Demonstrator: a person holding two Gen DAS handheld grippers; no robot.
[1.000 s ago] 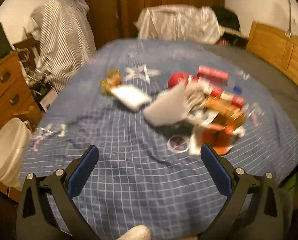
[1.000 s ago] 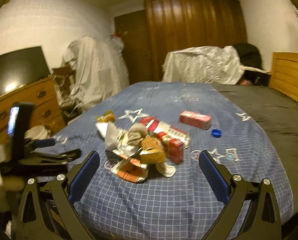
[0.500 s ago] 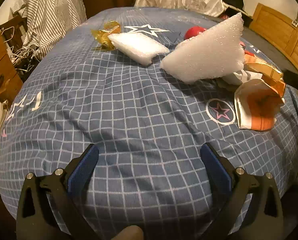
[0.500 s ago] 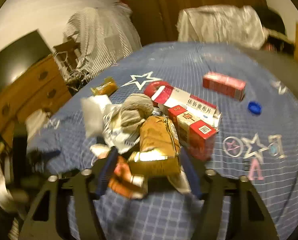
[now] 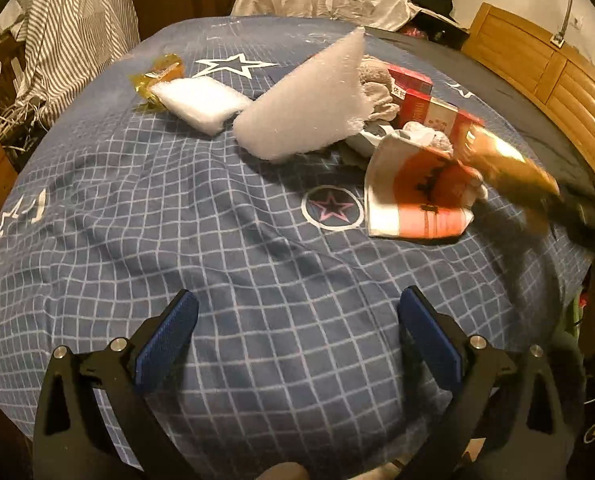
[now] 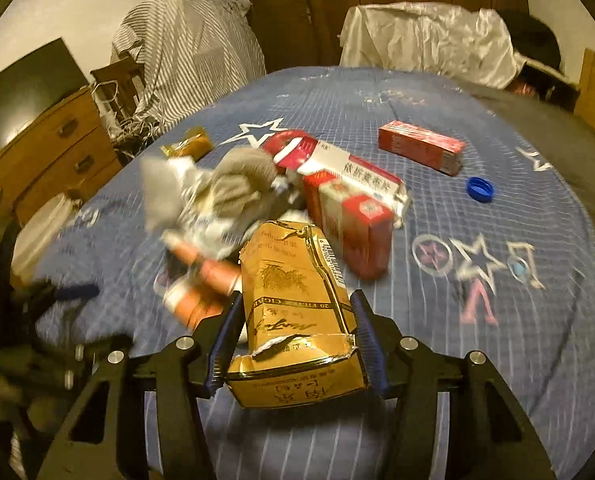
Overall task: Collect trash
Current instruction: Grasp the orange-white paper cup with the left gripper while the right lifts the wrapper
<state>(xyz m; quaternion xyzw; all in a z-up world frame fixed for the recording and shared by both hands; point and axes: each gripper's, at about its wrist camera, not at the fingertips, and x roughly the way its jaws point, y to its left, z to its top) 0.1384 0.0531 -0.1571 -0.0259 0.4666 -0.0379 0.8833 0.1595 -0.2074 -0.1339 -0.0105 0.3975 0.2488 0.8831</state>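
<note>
Right tongs (image 6: 295, 344) clamp your gold carton (image 6: 293, 312); left tongs (image 5: 297, 340) hang apart, foam pieces (image 5: 309, 104) at twelve o'clock.

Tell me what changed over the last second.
The right claw moved in and shut on the gold cigarette carton, which now looks raised off the pile. The left claw came closer over the bedspread, staying open and empty. The foam pieces stayed put.
</note>
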